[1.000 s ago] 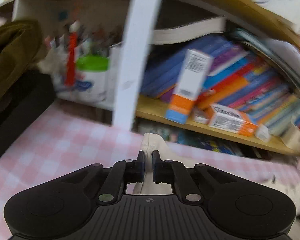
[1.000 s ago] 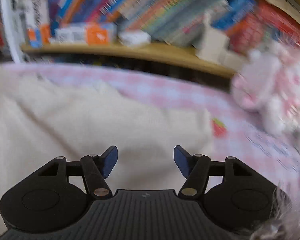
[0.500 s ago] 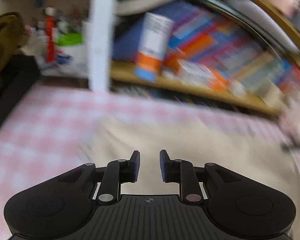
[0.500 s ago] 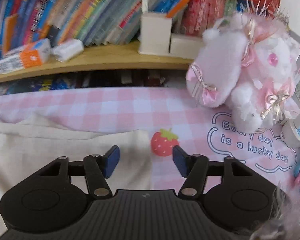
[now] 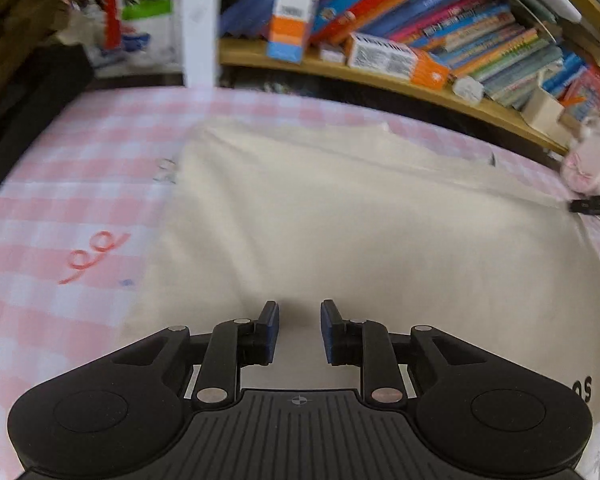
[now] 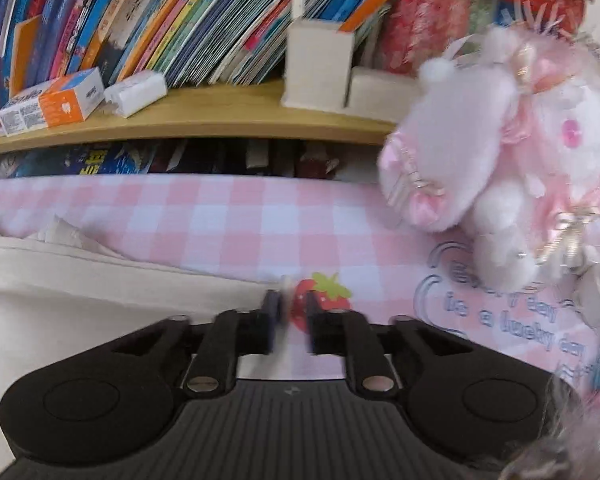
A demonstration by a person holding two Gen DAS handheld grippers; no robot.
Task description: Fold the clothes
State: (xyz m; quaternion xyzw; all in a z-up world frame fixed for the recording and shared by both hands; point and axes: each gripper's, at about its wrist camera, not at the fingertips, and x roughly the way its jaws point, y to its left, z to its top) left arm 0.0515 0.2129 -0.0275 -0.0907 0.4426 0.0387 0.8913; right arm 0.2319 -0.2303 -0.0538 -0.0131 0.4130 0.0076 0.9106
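A cream garment (image 5: 360, 232) lies spread flat on the pink checked tablecloth (image 5: 60, 208). My left gripper (image 5: 300, 314) hovers low over its near part, open with a narrow gap and nothing between the fingers. In the right wrist view the garment's (image 6: 100, 300) right corner ends by a printed strawberry (image 6: 328, 300). My right gripper (image 6: 290, 306) sits at that corner, motion-blurred, with the jaws drawn close but a gap still showing; the cloth edge lies by the left finger. The right gripper's tip (image 5: 596, 205) shows at the garment's far right edge.
A wooden shelf (image 6: 220, 116) full of books and small boxes runs along the back of the table. A pink plush toy (image 6: 500, 152) stands at the right. A white post (image 5: 200, 20) and a dark olive cloth (image 5: 16, 20) are at the back left.
My left gripper let go of the cream cloth and drew back over the garment. My right gripper moved right to the garment's corner and its jaws narrowed from wide open.
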